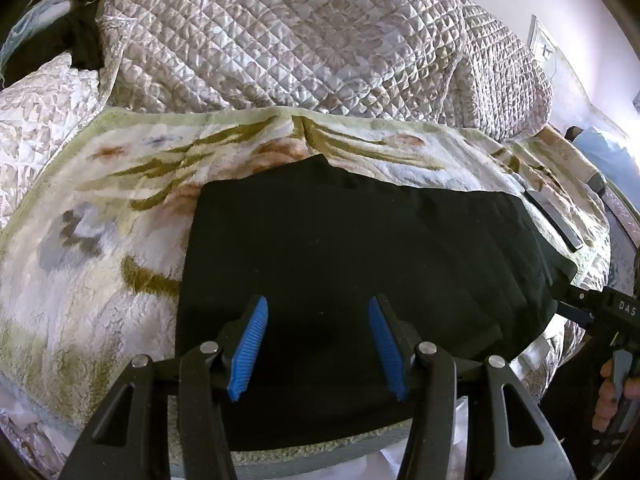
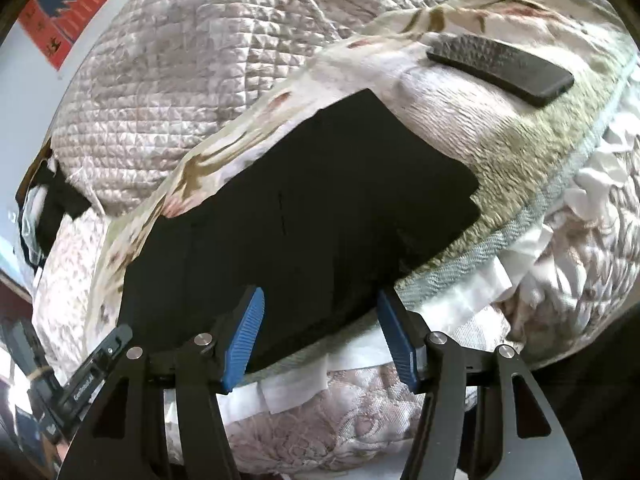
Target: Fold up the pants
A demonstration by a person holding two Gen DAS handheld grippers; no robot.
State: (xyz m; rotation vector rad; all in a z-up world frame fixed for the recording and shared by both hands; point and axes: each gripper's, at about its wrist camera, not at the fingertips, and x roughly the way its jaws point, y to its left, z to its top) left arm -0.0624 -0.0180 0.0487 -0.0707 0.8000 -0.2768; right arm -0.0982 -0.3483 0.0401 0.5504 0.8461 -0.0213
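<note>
The black pants [image 1: 360, 264] lie folded into a flat block on a fluffy floral blanket [image 1: 100, 216] on the bed. They also show in the right wrist view [image 2: 304, 208]. My left gripper [image 1: 318, 312] is open and empty, hovering over the near part of the pants. My right gripper [image 2: 320, 312] is open and empty, just above the pants' near edge by the bed's edge. The right gripper's body shows at the far right of the left wrist view [image 1: 612, 312]. The left gripper's body shows at the lower left of the right wrist view [image 2: 96, 368].
A dark phone [image 2: 500, 68] lies on the blanket beyond the pants, also visible in the left wrist view [image 1: 556, 220]. A quilted bedspread [image 1: 288, 36] is bunched behind the blanket. Dark clothing [image 1: 76, 40] sits at the far left. White ruffled bedding [image 2: 592, 216] hangs at the bed's edge.
</note>
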